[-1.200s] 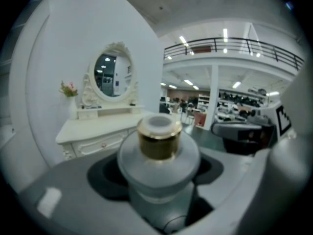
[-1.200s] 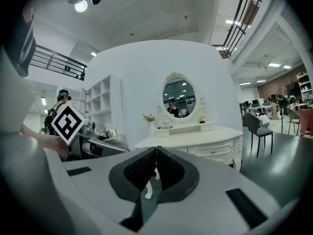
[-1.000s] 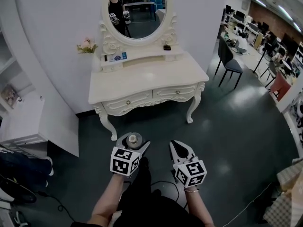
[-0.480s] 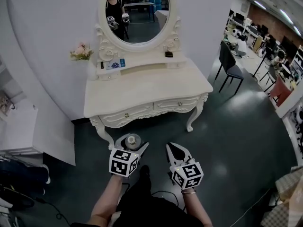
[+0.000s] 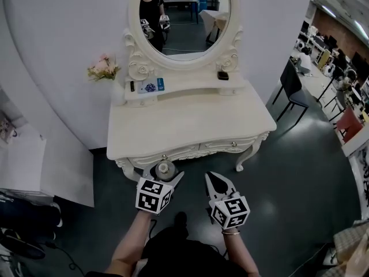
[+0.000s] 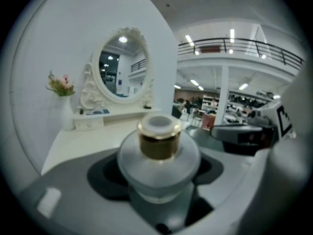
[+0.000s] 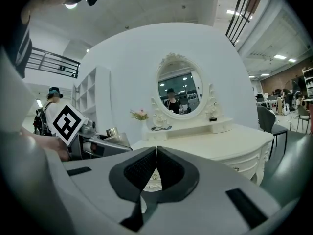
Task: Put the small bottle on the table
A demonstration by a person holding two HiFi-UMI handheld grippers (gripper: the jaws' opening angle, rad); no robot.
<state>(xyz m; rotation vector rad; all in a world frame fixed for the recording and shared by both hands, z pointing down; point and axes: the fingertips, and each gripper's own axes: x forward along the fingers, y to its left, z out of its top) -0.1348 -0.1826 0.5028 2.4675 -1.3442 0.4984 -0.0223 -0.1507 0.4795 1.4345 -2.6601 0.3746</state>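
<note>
The left gripper (image 5: pixel 165 172) clamps the bottle (image 5: pixel 165 167), held just in front of the cream table (image 5: pixel 190 126). The right gripper (image 5: pixel 215 179) is closed on nothing. The table backs onto a white wall (image 5: pixel 63 33) beneath an oval mirror (image 5: pixel 183 16), on a dark floor (image 5: pixel 288 172).

small bottle (image 6: pixel 157 155) base hidden in left gripper (image 5: pixel 164 172), mirror (image 5: pixel 183 16) top cut off (head view)

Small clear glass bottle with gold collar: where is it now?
Head view, lower centre-left: the bottle sits in the left hand-held gripper, near the cream dressing table's front edge.
</note>
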